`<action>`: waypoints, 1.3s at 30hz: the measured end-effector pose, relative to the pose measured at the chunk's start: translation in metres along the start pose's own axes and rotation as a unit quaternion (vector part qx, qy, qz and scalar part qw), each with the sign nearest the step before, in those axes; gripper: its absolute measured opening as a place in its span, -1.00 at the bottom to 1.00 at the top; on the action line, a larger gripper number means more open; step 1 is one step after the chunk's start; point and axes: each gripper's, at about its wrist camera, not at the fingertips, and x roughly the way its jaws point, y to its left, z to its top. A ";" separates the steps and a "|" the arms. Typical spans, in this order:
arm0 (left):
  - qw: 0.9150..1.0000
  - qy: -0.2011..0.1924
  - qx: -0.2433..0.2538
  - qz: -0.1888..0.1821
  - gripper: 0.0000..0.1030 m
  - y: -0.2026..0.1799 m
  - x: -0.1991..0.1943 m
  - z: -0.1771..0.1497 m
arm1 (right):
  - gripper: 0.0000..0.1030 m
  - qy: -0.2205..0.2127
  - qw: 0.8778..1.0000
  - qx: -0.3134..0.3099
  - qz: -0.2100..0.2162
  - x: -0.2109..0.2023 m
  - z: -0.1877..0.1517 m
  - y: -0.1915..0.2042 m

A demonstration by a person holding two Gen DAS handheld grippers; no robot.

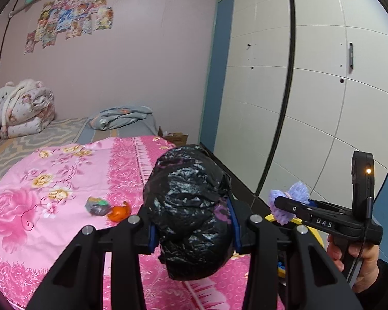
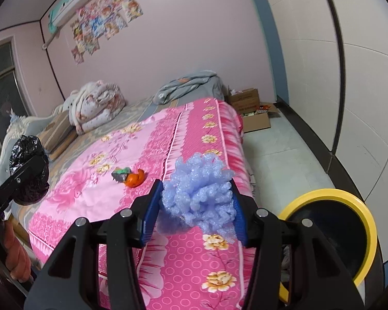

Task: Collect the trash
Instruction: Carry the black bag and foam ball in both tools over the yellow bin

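Left claw is clamped on a crumpled black plastic bag wad, held up above the pink floral bedspread. Right claw pinches a frilly lilac foam net over the bed's edge. Down on the spread, a crumpled grey wrapper lies touching an orange peel. A yellow-rimmed black bin stands on the floor beside the bed.

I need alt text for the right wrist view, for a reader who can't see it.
The right claw grips a crumpled lilac foam wad above a pink floral bedspread. A yellow-rimmed black bin stands lower right; orange peel and a grey wrapper lie on the bed.
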 end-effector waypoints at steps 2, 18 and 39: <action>1.000 -0.002 0.005 -0.006 -0.25 -0.009 0.001 0.003 | -0.09 -0.009 1.000 0.006 -0.003 -0.008 0.002 -0.009; 0.997 0.005 0.050 -0.062 -0.25 -0.077 0.035 0.015 | -0.09 -0.059 0.994 0.065 -0.059 -0.062 0.006 -0.081; 0.986 0.068 0.091 -0.124 -0.25 -0.152 0.139 -0.003 | -0.07 -0.068 0.968 0.116 -0.213 -0.054 -0.025 -0.145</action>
